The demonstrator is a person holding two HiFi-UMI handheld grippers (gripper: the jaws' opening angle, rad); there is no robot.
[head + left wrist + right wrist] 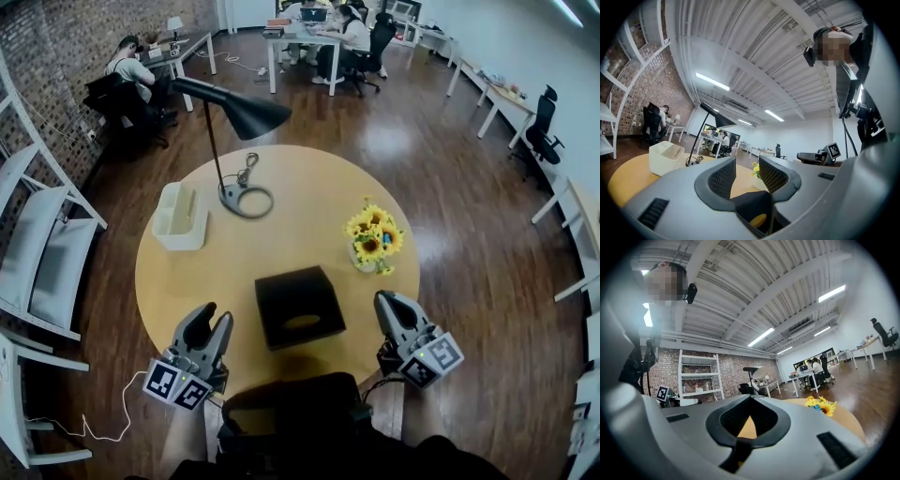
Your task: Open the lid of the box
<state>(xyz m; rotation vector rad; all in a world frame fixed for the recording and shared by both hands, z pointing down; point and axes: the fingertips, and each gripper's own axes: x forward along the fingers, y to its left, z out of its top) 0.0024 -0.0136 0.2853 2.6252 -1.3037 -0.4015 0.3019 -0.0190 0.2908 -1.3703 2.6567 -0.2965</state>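
A black box with an oval slot in its lid sits on the round wooden table, near the front edge. My left gripper hovers just left of the box, apart from it. Its jaws stand nearly together and hold nothing. In the left gripper view the box shows low between the jaws of that gripper. My right gripper is to the right of the box, shut and empty. In the right gripper view its tips meet. Both grippers point upward toward the room.
A black desk lamp stands at the back of the table with a coiled cord at its base. A white holder sits at the left and a vase of sunflowers at the right. White shelving stands at the far left; people sit at desks beyond.
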